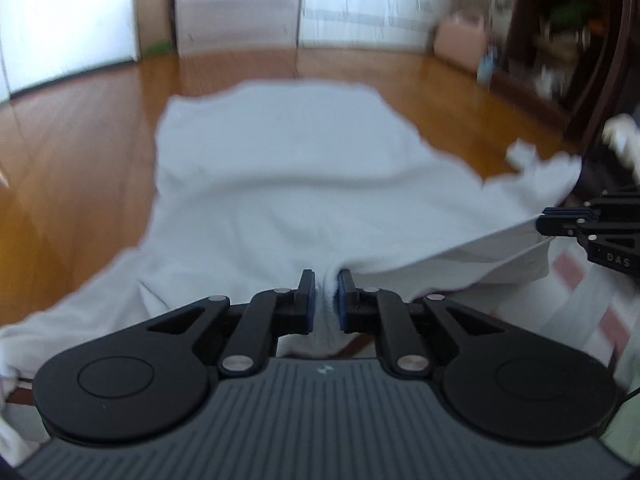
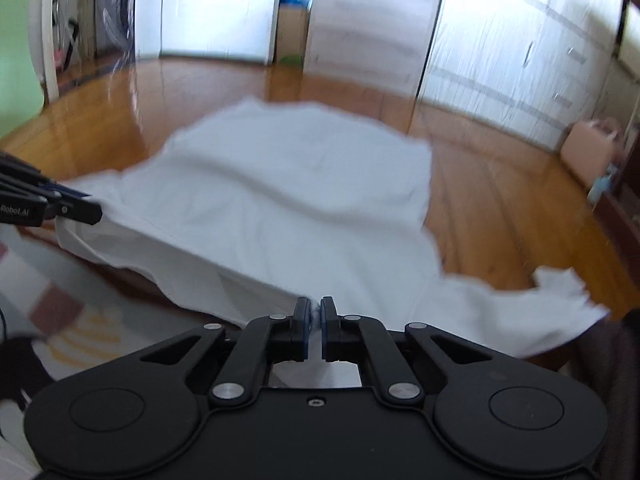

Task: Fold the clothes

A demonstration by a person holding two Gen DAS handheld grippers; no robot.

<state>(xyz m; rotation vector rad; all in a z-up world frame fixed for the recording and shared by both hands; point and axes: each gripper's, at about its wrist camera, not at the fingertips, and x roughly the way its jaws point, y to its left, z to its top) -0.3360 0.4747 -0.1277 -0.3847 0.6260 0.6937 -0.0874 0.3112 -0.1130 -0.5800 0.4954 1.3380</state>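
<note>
Two grips: both grippers were clamped on the near edge of one white garment [image 1: 280, 184].
Left gripper [image 1: 325, 296]: bottom centre of the left wrist view; jaws narrow, a bunched roll of white cloth pinched between the blue pads [image 1: 310, 300].
Right gripper [image 2: 316, 322]: bottom centre of the right wrist view; jaws nearly together, only a thin fold of the hem between them.
Cross-check: each gripper showed at the side edge of the other's view, nipping the same edge, which ran taut between them.
Garment position: spread over the wooden floor [image 1: 80, 152] through the middle of both frames, near edge raised off the floor, far edge lying flat toward the upper centre; a loose sleeve [image 2: 560, 296] trailed at lower right of the right wrist view.
Under the near edge: a patterned mat [image 2: 60, 308], blurred.
Handling, judged: light, limp cotton; no stiffness, sags between grip points, drags and wrinkles readily; not fragile.
Where to hold, judged: hem corners, well apart, so the edge stays straight; the thin pinch on the right looked likelier to slip than the bunched left one.
Image quality: motion blur; weave and seams unreadable.
</note>
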